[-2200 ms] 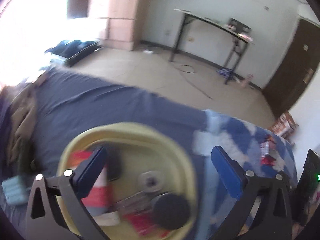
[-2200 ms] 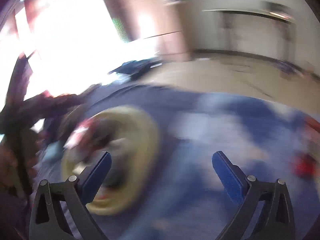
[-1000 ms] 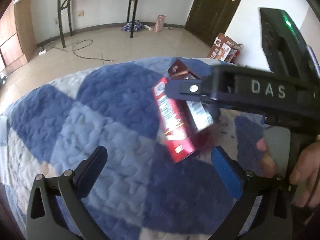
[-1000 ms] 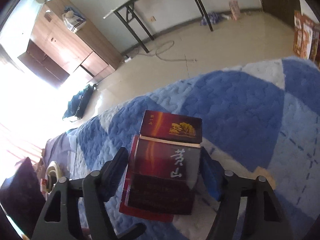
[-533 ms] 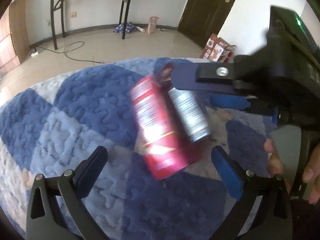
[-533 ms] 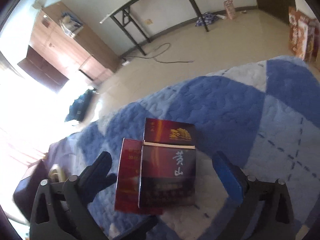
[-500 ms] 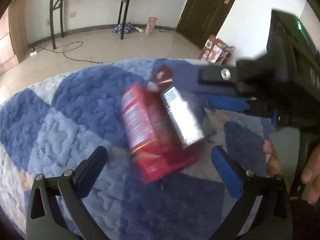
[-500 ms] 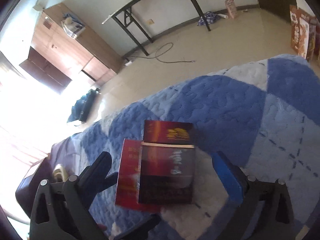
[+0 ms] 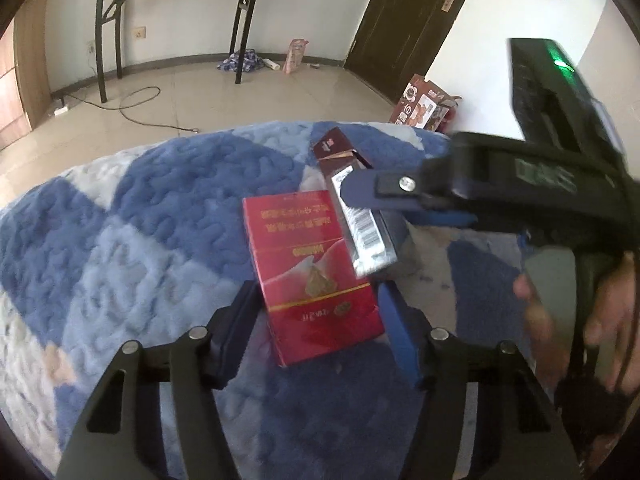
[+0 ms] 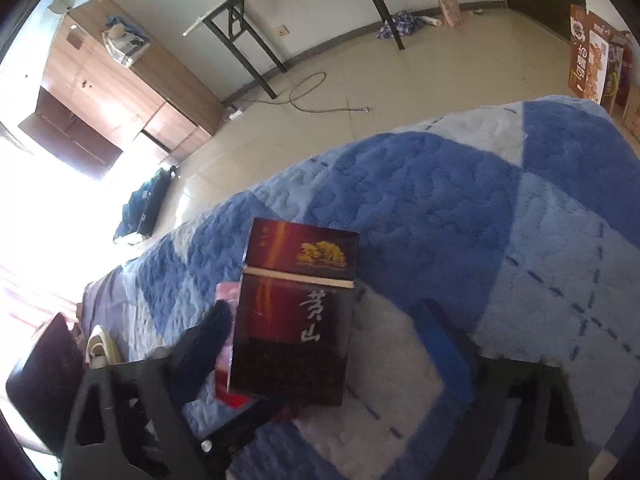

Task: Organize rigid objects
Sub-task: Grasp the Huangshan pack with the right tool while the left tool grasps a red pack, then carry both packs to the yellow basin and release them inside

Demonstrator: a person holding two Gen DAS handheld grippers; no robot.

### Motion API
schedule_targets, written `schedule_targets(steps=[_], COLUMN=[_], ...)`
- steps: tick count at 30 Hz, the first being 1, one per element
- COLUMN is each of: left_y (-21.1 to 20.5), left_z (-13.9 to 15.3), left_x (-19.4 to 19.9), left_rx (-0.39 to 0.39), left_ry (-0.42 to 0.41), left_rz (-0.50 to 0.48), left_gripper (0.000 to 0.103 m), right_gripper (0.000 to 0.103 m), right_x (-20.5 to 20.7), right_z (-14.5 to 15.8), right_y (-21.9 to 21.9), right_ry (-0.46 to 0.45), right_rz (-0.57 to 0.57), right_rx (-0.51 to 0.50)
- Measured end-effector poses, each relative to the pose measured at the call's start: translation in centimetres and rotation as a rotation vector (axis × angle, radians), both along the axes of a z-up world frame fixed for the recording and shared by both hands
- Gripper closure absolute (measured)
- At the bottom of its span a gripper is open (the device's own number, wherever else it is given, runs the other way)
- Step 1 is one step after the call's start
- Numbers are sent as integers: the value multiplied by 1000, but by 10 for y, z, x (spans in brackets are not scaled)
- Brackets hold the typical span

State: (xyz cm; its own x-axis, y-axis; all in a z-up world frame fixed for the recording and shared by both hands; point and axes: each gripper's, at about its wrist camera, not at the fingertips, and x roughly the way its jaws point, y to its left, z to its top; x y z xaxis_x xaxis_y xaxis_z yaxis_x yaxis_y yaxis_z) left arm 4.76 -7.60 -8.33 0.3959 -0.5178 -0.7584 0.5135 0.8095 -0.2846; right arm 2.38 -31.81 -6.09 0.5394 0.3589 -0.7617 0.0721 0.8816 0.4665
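Note:
A red cigarette pack (image 9: 310, 276) lies on the blue-and-white quilt (image 9: 160, 208). My left gripper (image 9: 316, 328) has its fingers closed against both sides of the pack's near end. A dark maroon cigarette pack (image 10: 294, 320) stands beside it; it also shows in the left wrist view (image 9: 356, 208). My right gripper (image 10: 340, 344) straddles the maroon pack with its fingers apart, the left finger (image 10: 208, 340) close to the pack and the right finger (image 10: 444, 344) clear of it. The red pack (image 10: 224, 364) peeks out behind the maroon one.
A pale yellow basin (image 10: 100, 352) sits far back on the bed at the left. The quilt's far edge (image 9: 240, 128) drops to a tiled floor with a black-legged table (image 9: 168, 8) and snack boxes (image 9: 424, 104).
My left gripper has closed from wide open onto the red pack. My right gripper opened off the maroon pack half a second ago and now sits narrower around it.

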Motion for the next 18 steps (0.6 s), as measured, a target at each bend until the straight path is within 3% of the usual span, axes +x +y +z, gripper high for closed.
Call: schedule_targets(steps=[5,9,13,18], left_y=[40,84,138,239], left_z=[3,12,36,75], left_x=[-11,-21,-36,-70], left_rx=[10,7,2,-10], left_ry=[-4,-17,-65,-119], left_rz=[61,134,237,450], left_gripper=[44,44,45,45], right_gripper=[46,46,47,47], right_x=[4,-4,-7,-13], right_z=[-2,12,17,54], right_y=[4,28,50,132], right_ry=[10,-41,-56,-181], right_rz=[8,44,83,282], right_rx=[32,-94,-136,-131])
